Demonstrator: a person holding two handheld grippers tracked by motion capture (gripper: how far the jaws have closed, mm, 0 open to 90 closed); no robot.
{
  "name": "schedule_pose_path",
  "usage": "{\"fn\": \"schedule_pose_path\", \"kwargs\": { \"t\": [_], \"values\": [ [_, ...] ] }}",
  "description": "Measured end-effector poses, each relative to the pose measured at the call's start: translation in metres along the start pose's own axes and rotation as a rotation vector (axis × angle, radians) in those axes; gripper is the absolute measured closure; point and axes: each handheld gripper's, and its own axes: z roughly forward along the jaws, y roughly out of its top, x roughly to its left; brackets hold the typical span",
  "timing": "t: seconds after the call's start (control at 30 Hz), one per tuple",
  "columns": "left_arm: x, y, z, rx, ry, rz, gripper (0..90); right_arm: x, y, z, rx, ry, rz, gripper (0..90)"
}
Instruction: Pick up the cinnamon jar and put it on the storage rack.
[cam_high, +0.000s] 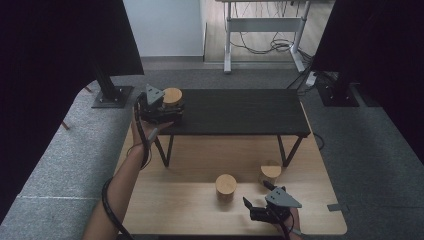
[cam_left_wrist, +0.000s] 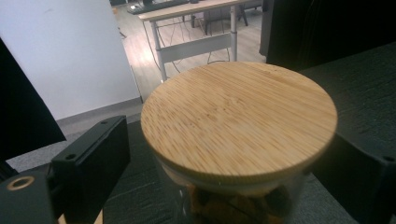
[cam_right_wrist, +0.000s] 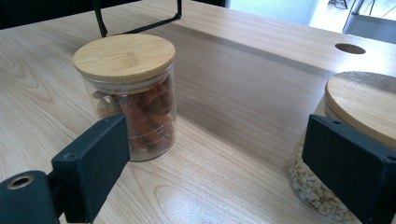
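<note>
while left hand (cam_high: 150, 131) reaches shelf (cam_high: 240, 112), jaws flank jar (cam_left_wrist: 238, 140).

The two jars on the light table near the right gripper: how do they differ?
The left jar holds reddish and dark pieces; the right jar holds small pale grains. The left jar stands clear in front of the right gripper; the right jar sits partly behind one of its jaws. Both are clear glass with round bamboo lids.
</note>
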Motion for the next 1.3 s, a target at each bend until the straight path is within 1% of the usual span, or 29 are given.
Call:
{"fn": "schedule_pose_path", "kwargs": {
  "t": [0.1,0.27,0.43,0.6,0.67,0.77,0.87,0.93,1.0,1.07,1.13,1.2,1.27,1.3],
  "values": [
    [-0.002,0.0,-0.004,-0.003,-0.005,0.017,6.0,-0.001,0.0,0.0,-0.001,-0.002,0.005,7.2],
    [-0.006,-0.001,-0.013,-0.017,-0.017,0.02,5.2,-0.002,0.0,-0.001,-0.005,-0.003,0.01,7.2],
    [-0.007,-0.005,-0.025,-0.027,-0.02,0.011,6.3,-0.002,0.001,-0.001,-0.007,-0.005,0.008,7.2],
    [-0.012,-0.012,-0.04,-0.048,-0.045,0.019,6.5,-0.003,0.002,-0.001,-0.008,-0.012,0.008,7.2],
    [-0.014,-0.014,-0.045,-0.047,-0.041,0.021,6.5,-0.003,0.002,-0.001,-0.007,-0.012,0.005,7.2],
    [-0.017,-0.019,-0.05,-0.055,-0.022,0.041,6.5,-0.004,0.002,-0.001,-0.008,-0.013,0.006,7.2],
    [-0.018,-0.023,-0.055,-0.062,-0.021,0.04,6.5,-0.005,0.002,-0.001,-0.008,-0.016,0.007,7.2],
    [-0.017,-0.025,-0.059,-0.066,-0.028,0.029,6.5,-0.006,0.003,-0.001,-0.011,-0.019,0.011,7.2],
    [-0.016,-0.029,-0.066,-0.083,-0.035,0.01,6.7,-0.007,0.003,0.0,-0.011,-0.02,0.01,7.2],
    [-0.018,-0.034,-0.075,-0.104,-0.031,0.011,6.8,-0.007,0.003,0.001,-0.012,-0.019,0.008,7.1],
    [-0.02,-0.041,-0.083,-0.116,-0.038,0.01,7.0,-0.007,0.004,0.001,-0.013,-0.017,0.009,7.2],
    [-0.024,-0.049,-0.091,-0.124,-0.05,0.009,7.0,-0.007,0.004,0.002,-0.011,-0.013,0.009,7.2],
    [-0.029,-0.058,-0.099,-0.143,-0.066,-0.002,7.2,-0.007,0.004,0.002,-0.013,-0.009,0.002,7.2],
    [-0.033,-0.063,-0.103,-0.151,-0.07,0.004,7.1,-0.007,0.004,0.002,-0.014,-0.008,0.0,7.2]
  ]
}}
